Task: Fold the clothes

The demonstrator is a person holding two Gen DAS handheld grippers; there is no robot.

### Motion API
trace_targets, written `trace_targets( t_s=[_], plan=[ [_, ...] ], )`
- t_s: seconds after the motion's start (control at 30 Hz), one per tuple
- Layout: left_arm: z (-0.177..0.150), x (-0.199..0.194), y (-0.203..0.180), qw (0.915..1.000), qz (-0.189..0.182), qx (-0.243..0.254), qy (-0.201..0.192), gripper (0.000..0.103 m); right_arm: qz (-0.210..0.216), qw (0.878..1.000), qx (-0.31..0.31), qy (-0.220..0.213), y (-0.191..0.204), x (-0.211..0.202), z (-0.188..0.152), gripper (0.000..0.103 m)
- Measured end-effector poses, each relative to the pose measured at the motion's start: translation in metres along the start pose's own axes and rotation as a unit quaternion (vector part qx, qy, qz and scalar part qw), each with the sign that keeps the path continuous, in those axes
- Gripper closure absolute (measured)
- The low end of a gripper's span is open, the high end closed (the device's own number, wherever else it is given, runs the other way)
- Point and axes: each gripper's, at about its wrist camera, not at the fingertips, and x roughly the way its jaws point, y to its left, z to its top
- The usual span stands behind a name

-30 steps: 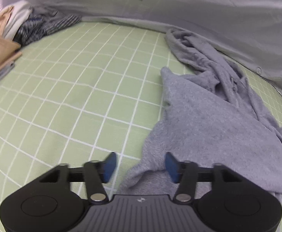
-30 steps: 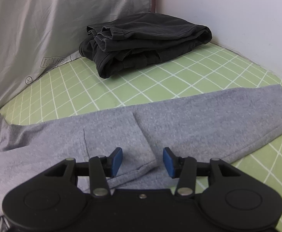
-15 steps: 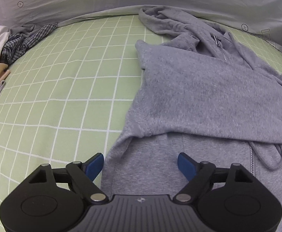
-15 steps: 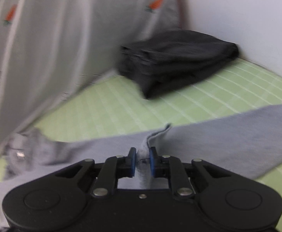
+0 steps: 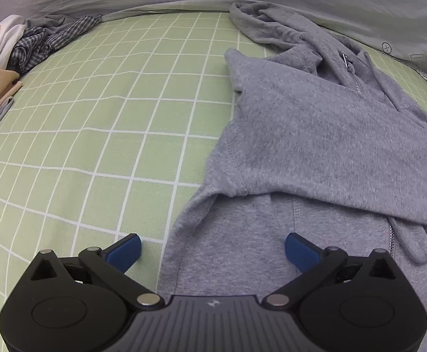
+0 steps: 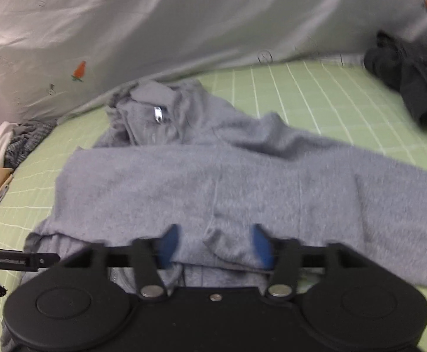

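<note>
A grey fleece zip-up hoodie (image 5: pixel 316 135) lies spread on a green bed sheet with a white grid (image 5: pixel 96 117), one sleeve folded across its chest, hood toward twelve o'clock. In the right wrist view its long axis runs from nine to three o'clock, a sleeve trailing toward three. The left gripper (image 5: pixel 212 248) hovers low over the hoodie's left edge, jaws spread wide and empty. The right gripper (image 6: pixel 214 243) sits just above the folded sleeve's cuff, jaws parted, holding nothing. Both are equally near.
</note>
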Motion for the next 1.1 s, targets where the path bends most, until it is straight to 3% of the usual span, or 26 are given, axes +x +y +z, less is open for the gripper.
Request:
trace_targets(
  t_s=[0.03, 0.07, 0.17, 0.27, 0.4, 0.53, 0.67, 0.77, 0.93, 1.1],
  plan=[
    [0.000, 0.000, 0.000, 1.0000, 0.000, -0.002, 0.004, 0.000, -0.006, 1.000, 0.000, -0.017, 0.000, -0.007, 0.001, 0.006],
    [0.001, -0.001, 0.000, 1.0000, 0.001, -0.002, 0.010, 0.000, -0.012, 0.999, 0.002, -0.034, -0.003, -0.014, 0.002, 0.000],
    [0.000, -0.012, 0.001, 0.9999, 0.010, 0.003, 0.003, 0.000, -0.054, 0.996, 0.019, -0.062, -0.021, -0.025, 0.006, 0.000],
    [0.001, -0.030, 0.003, 0.9998, 0.009, -0.002, -0.020, 0.000, -0.107, 0.990, 0.065, -0.062, -0.055, -0.027, -0.001, 0.000],
    [0.008, -0.053, 0.000, 0.9986, -0.004, -0.001, -0.053, 0.000, -0.192, 0.973, 0.117, -0.056, -0.103, -0.026, -0.021, 0.000],
    [0.021, -0.061, -0.026, 0.9972, -0.022, 0.034, -0.063, 0.000, -0.258, 0.955, 0.137, -0.043, -0.138, -0.027, -0.039, 0.000],
    [0.029, -0.055, -0.072, 0.9936, -0.068, 0.074, -0.053, 0.001, -0.278, 0.951, 0.128, -0.049, -0.150, -0.028, -0.046, 0.000],
    [0.033, -0.050, -0.114, 0.9856, -0.114, 0.116, -0.046, 0.007, -0.281, 0.950, 0.125, -0.060, -0.151, -0.026, -0.049, 0.000],
    [0.030, -0.034, -0.181, 0.9633, -0.158, 0.215, -0.024, 0.040, -0.289, 0.946, 0.126, -0.072, -0.148, -0.023, -0.049, 0.000],
    [0.026, -0.021, -0.221, 0.9464, -0.195, 0.257, -0.011, 0.045, -0.297, 0.943, 0.127, -0.085, -0.145, -0.022, -0.051, 0.000]
  ],
)
